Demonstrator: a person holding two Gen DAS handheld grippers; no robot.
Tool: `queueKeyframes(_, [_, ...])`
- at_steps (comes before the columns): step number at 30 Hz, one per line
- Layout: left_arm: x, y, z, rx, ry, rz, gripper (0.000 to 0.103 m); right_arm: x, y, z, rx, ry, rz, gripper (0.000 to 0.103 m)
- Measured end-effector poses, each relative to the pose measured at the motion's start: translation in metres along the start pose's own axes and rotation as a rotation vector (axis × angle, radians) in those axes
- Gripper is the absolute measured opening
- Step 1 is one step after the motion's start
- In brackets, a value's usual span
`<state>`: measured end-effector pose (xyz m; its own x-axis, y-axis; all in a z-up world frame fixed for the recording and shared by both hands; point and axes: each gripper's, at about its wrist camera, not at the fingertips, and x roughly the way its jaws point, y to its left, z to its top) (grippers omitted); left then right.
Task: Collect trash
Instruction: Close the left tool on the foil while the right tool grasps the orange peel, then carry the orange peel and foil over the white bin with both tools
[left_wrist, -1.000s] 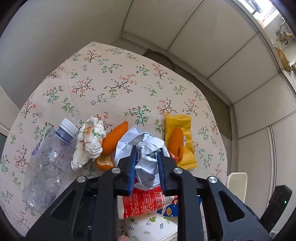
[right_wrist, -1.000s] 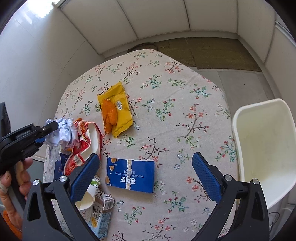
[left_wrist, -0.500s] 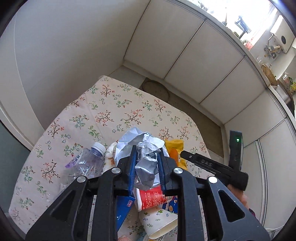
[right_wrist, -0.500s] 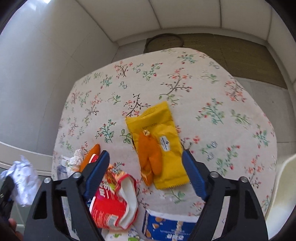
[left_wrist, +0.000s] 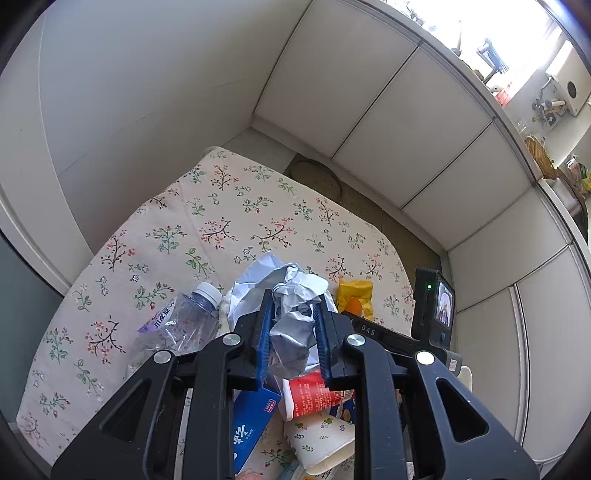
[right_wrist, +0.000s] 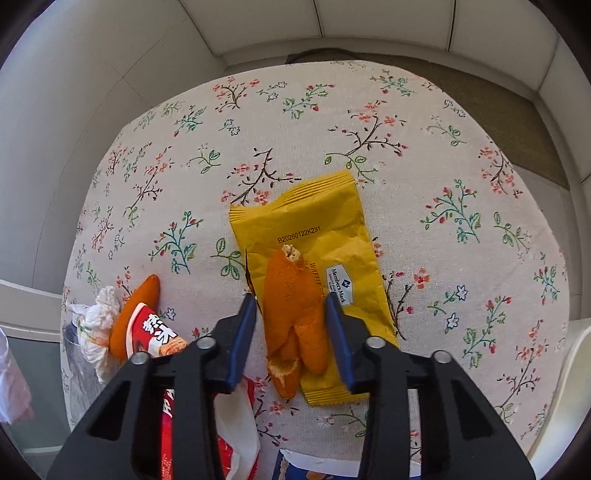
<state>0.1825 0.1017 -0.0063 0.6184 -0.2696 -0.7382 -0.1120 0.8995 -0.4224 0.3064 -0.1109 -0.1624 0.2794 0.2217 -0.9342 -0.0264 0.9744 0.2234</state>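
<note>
Both claws have moved since the picture from a second ago. Back then the right gripper (right_wrist: 291, 306) hung wide open over the blue snack box, with the yellow snack wrapper (right_wrist: 317, 236) far off to its left. Now it has swung across the flowered tablecloth (right_wrist: 424, 155) and come down low, so the wrapper fills the middle of its view. Its jaws are closing, one on each side of the long piece of orange peel (right_wrist: 295, 314) that lies on top of the wrapper. The blue pads stand just beside the peel, and a thin gap still shows on each side.

The left gripper (left_wrist: 291, 328) has lifted up and tipped a bit, so the table looks smaller and farther away than before. More of the white wall panels (left_wrist: 388, 110) show above it now. Its jaws are pressed tight on the crumpled ball of grey and white paper (left_wrist: 291, 314), just as they were a second ago. The paper puffs out above the pads.

Under the left claw the other trash lies where it was. The clear plastic bottle with a white cap (left_wrist: 177, 325) is on the left. The red paper cup (left_wrist: 314, 395) and the blue carton (left_wrist: 251, 417) are at the near edge. In the right view a second strip of orange peel (right_wrist: 136, 314) and a white crumpled tissue (right_wrist: 99, 325) lie on the left side, next to the red cup.
</note>
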Motion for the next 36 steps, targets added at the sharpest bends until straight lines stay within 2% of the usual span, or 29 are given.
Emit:
queueKeyframes(4, [0.000, -0.001, 0.000, 0.004, -0.001, 0.010, 0.020, -0.008, -0.001, -0.005, -0.002, -0.023, 0.010, 0.027])
queueKeyframes(10, [-0.002, -0.007, -0.001, 0.016, -0.004, 0.016, 0.020, -0.035, -0.002, -0.011, -0.010, -0.075, 0.031, 0.025])
queueKeyframes(26, [-0.024, -0.045, -0.012, 0.078, -0.048, -0.005, 0.020, -0.148, -0.007, -0.055, -0.071, -0.266, 0.082, 0.025])
queueKeyframes(31, [-0.029, -0.060, -0.019, 0.116, -0.056, -0.015, 0.020, -0.181, -0.023, -0.073, -0.071, -0.320, 0.079, 0.025])
queueKeyframes(36, [-0.031, -0.076, -0.027, 0.150, -0.057, -0.019, 0.020, -0.214, -0.049, -0.094, -0.062, -0.393, 0.028, 0.025])
